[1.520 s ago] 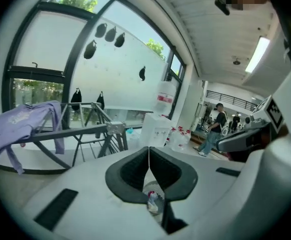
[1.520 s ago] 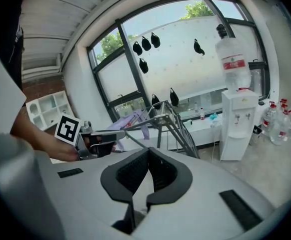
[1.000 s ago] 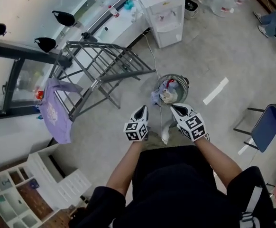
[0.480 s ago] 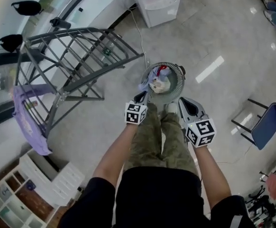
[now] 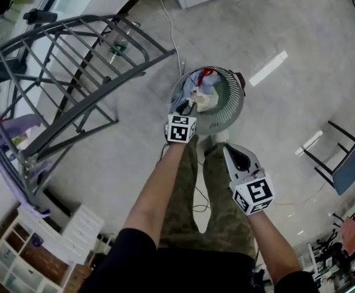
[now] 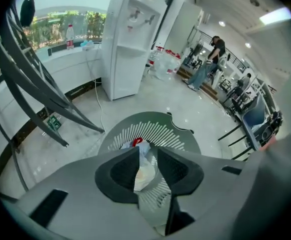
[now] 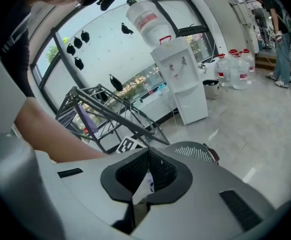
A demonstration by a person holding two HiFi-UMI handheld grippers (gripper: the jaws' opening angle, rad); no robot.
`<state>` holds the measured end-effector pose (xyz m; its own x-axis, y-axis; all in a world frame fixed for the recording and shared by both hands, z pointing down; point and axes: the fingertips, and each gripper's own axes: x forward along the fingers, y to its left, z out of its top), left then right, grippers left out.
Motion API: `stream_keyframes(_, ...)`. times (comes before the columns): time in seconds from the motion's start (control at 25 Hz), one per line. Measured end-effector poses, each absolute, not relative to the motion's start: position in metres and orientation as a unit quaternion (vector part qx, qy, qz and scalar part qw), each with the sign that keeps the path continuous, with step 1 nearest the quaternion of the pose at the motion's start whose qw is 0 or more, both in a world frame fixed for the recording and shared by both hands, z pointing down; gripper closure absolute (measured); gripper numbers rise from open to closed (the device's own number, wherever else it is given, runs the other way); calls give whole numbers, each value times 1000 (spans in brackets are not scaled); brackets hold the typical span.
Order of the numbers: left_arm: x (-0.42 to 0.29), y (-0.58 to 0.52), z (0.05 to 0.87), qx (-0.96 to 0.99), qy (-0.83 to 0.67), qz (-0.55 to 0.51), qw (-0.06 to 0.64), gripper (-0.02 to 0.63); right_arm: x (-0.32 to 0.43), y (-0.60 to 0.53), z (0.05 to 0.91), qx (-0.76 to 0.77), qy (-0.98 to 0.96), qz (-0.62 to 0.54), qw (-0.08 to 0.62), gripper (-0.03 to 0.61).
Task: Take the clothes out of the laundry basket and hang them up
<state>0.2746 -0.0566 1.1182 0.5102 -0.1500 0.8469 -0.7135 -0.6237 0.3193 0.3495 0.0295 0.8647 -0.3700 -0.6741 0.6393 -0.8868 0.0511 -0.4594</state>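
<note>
A round grey laundry basket (image 5: 231,99) stands on the floor with a heap of light clothes (image 5: 203,96) and a red piece inside. My left gripper (image 5: 185,107) hangs at the basket's near rim, just over the clothes. Its jaws have just been opening and stand open; the clothes (image 6: 144,171) show through the gap, not pinched. In the left gripper view the basket (image 6: 150,119) lies straight ahead of the left gripper (image 6: 148,154). My right gripper (image 5: 228,148) is shut and empty, nearer to me, short of the basket. The right gripper (image 7: 148,156) faces the basket (image 7: 193,151).
A grey folding drying rack (image 5: 74,60) stands left of the basket, with a purple garment (image 5: 7,157) hung on its far left end. A white water dispenser (image 6: 130,39) stands behind the basket. A blue chair (image 5: 354,163) is at right, a white shelf unit (image 5: 37,249) at lower left.
Both grippers have dropped toward the basket. The left one went further, reached the basket's rim and parted its jaws. The right one stayed shut. The head view has tipped down and forward.
</note>
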Motion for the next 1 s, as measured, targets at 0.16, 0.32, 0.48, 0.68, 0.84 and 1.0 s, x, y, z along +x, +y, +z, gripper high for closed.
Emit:
stream_keyframes(0.16, 290, -69, 1158, 802, -269, 419, 329, 506, 344, 44, 905, 550, -700, 436, 129, 578)
stream_keyframes(0.32, 306, -77, 1206, 810, -251, 428, 312, 505, 352, 36, 934, 564, -688, 443, 109, 578)
stream_keyframes(0.48, 316, -78, 1259, 812, -231, 456, 282, 505, 369, 14, 950, 580, -682, 439, 73, 578)
stream_keyframes(0.68, 323, -68, 1320, 786, -219, 509, 274, 498, 390, -7, 966, 600, -678, 422, 48, 578)
stream_keyframes(0.84, 326, -79, 1360, 776, -222, 530, 260, 489, 394, -21, 979, 604, -681, 413, 33, 578)
stream_keyframes(1.0, 323, -85, 1391, 760, -223, 557, 250, 489, 402, -23, 992, 610, -681, 404, 26, 578)
